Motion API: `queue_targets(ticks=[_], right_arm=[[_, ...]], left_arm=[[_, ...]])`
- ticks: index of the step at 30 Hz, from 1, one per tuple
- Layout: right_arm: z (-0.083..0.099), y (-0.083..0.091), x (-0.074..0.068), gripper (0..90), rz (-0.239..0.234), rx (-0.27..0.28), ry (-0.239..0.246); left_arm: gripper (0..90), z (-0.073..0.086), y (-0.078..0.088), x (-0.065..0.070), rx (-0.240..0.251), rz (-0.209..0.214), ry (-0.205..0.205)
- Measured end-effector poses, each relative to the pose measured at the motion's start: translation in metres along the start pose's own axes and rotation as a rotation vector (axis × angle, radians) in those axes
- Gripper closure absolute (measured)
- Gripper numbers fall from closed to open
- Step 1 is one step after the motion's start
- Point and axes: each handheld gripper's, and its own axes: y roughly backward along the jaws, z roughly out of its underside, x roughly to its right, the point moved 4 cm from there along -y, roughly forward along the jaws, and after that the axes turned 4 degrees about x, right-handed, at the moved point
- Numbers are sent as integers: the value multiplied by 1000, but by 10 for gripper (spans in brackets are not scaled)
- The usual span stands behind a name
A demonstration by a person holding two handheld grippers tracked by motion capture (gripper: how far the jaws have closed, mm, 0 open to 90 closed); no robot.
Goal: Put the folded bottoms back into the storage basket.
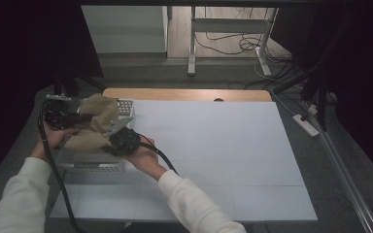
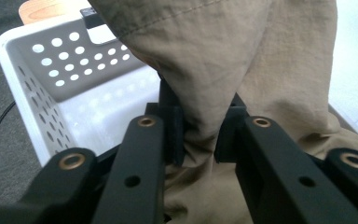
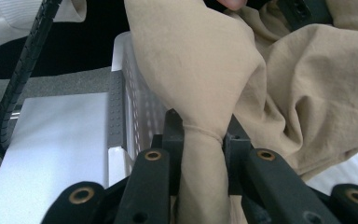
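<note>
I have both grippers on a tan cloth [image 1: 94,127] bunched over the white perforated basket [image 1: 93,166] at the nine o'clock side of the bench [image 1: 213,155]. In the left gripper view, the fingers [image 2: 175,126] of my left gripper [image 2: 200,135] are clamped on a gathered fold of the cloth, which rises from between them toward twelve o'clock and drapes over the basket's far wall. The basket's holed side stands at ten o'clock of that view, with the bench's wooden edge just beyond it.

In the right gripper view, my right gripper [image 3: 204,140] pinches another twist of the same cloth; its fingers [image 3: 173,133] squeeze the fabric into a narrow neck, above which it balloons out toward twelve and two o'clock. The basket's rim sits at nine o'clock of the fingers, just beside them.

From the high view, the left gripper [image 1: 58,114] sits at the cloth's nine o'clock and the right gripper [image 1: 122,141] at its four o'clock, the cloth between them above the basket.
</note>
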Motion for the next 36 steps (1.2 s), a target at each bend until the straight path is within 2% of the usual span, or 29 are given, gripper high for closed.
queue_targets(ticks=[1,2,3,4,7,10,14,20,30,36], right_arm=[[0,0,0,631,8,9,1],[-1,1,0,509,13,24,0],[-2,2,0,439,22,36,-12],[-3,4,0,400,36,48,-26],[-6,14,1,334,63,82,-38],[-7,25,3,324,73,99,-42],[-4,41,8,321,84,118,-53],[4,60,15,309,90,116,-71],[27,93,25,301,120,110,-94],[43,118,28,300,152,99,-116]], left_arm=[[425,-2,-1,-2,26,-36,35],[245,-4,-1,-3,38,-61,65],[211,-6,0,-4,47,-64,72],[232,-7,0,-3,50,-53,62],[235,-10,1,3,32,-67,17],[259,-12,3,11,30,-44,-8],[262,-14,6,21,35,-38,-36],[272,-16,8,36,45,-32,-62],[274,-16,7,75,73,7,-132],[278,-10,7,91,85,51,-129]])
